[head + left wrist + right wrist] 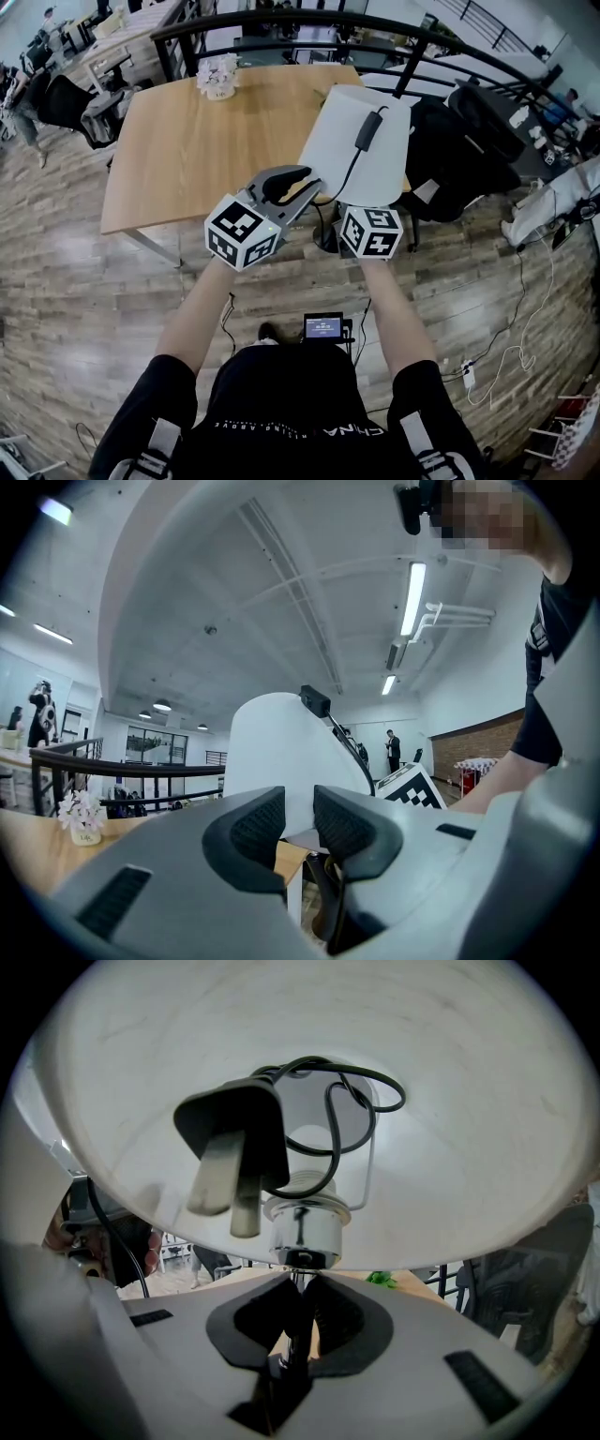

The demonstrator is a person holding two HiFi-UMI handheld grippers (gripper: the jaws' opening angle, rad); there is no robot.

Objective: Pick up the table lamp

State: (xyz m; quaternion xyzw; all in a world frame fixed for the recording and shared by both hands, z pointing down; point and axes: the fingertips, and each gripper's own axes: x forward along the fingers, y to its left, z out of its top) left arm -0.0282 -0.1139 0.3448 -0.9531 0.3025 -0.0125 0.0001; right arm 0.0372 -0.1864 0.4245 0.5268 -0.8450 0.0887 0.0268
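**Table lamp up in both sets of fingers, clear of the bench**

I have the table lamp (359, 155) lifted off the bench (187, 150), at twelve o'clock from my hands. Its shade (272, 747) leans away from me over the bench's near corner.

My right gripper (300, 1321) is closed on the thin metal stem (292, 1333) just under the chrome socket (302, 1232). Its fingers (338, 1320) stand slightly apart only because the stem fills the gap. My left gripper (298, 822), at nine o'clock from the right one, has narrowed to a slot with the shade's lower rim in it, and its fingers look to be pinching that rim.

I expect the lamp to feel light but awkward, with a wide shade on a slim post. The stem is stiff and smooth, so I think it could twist or slide in my hold. It is still the right place to carry the load.

The shade looks thin and easily dented, so I would only steady it, not squeeze it. The cord (349, 173) with its inline switch (368, 129) lies loose over the shade. The plug (234, 1147) is tucked up inside, and either could swing or drop out.

I can read no brand or label on the lamp. The marker cubes (242, 230) carry black-and-white squares and no letters. The small screen (322, 326) at six o'clock and the print on my shirt are too small to read.
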